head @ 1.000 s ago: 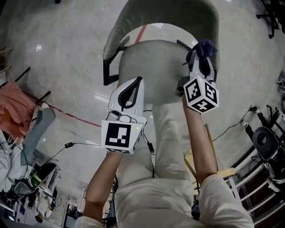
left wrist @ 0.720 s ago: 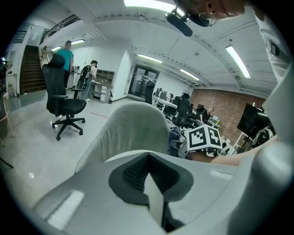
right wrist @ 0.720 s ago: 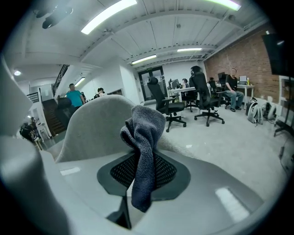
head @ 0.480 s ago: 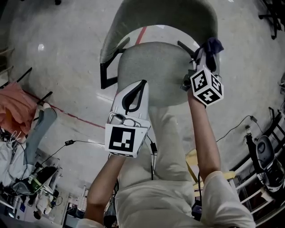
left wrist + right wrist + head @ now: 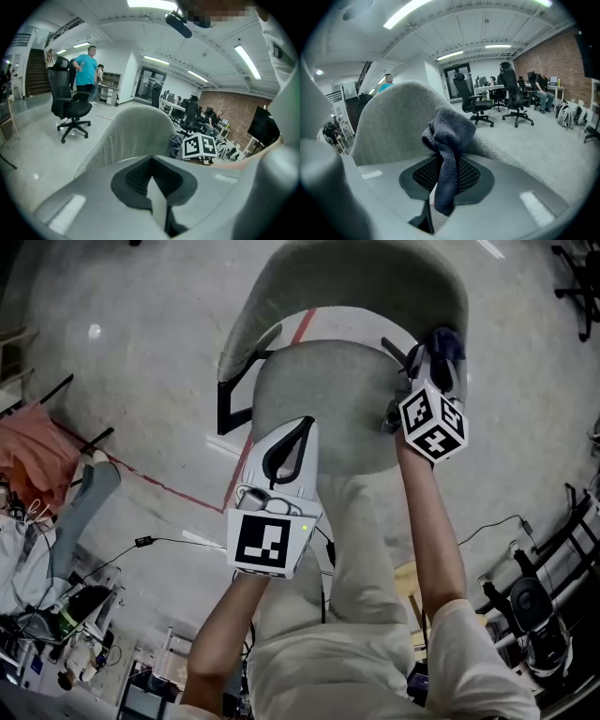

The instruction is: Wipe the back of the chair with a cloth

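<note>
A grey fabric chair stands below me, its curved back point(image 5: 375, 273) beyond the round seat point(image 5: 323, 395). My right gripper point(image 5: 439, 367) is shut on a dark blue-grey cloth point(image 5: 447, 340), held at the right end of the chair back. In the right gripper view the cloth point(image 5: 449, 140) is bunched between the jaws and touches the chair back point(image 5: 391, 126). My left gripper point(image 5: 289, 442) hovers over the seat's front left, shut and holding nothing. In the left gripper view the chair back point(image 5: 133, 136) rises ahead, with the right gripper's marker cube point(image 5: 199, 146) beside it.
Black armrests point(image 5: 239, 381) flank the seat. A red line point(image 5: 159, 479) crosses the pale floor. A pink cloth point(image 5: 33, 451) and cables lie at the left. A black office chair point(image 5: 70, 105) and a person in a teal shirt point(image 5: 86, 65) stand far left.
My right gripper with the cloth has shifted slightly right along the chair back's end. The left gripper has drifted a little right and forward over the seat.
</note>
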The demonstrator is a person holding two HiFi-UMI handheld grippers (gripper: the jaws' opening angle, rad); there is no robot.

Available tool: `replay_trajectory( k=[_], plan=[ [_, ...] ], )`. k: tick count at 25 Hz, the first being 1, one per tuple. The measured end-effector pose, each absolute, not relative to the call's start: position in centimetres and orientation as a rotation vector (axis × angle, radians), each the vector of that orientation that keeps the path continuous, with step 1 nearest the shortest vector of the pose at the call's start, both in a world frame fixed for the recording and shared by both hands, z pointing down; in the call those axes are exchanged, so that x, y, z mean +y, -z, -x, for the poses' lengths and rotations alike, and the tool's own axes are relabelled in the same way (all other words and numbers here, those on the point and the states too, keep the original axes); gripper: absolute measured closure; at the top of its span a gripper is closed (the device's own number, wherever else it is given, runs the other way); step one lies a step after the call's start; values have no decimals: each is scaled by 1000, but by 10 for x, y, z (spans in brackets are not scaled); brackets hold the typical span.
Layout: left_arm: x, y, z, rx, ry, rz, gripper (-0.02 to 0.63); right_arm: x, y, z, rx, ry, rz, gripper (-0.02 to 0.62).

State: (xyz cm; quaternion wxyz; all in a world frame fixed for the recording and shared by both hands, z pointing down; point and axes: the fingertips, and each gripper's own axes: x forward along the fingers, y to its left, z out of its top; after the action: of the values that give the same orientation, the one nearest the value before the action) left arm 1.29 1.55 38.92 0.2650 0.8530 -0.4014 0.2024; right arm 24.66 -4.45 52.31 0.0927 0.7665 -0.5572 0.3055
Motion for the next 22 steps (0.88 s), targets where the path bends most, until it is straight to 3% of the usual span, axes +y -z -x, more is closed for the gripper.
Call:
replay_trajectory(
  k=[10,22],
  plan=[
    [3,-389,-31,-1144,-529,-2283,605,-77,-530,-241,-1765,-908,-2153,509],
    [2,-388,-14,-1229,-497,-2228,606,-106,-531,-188,-1926,-884,-1980,509]
  ],
)
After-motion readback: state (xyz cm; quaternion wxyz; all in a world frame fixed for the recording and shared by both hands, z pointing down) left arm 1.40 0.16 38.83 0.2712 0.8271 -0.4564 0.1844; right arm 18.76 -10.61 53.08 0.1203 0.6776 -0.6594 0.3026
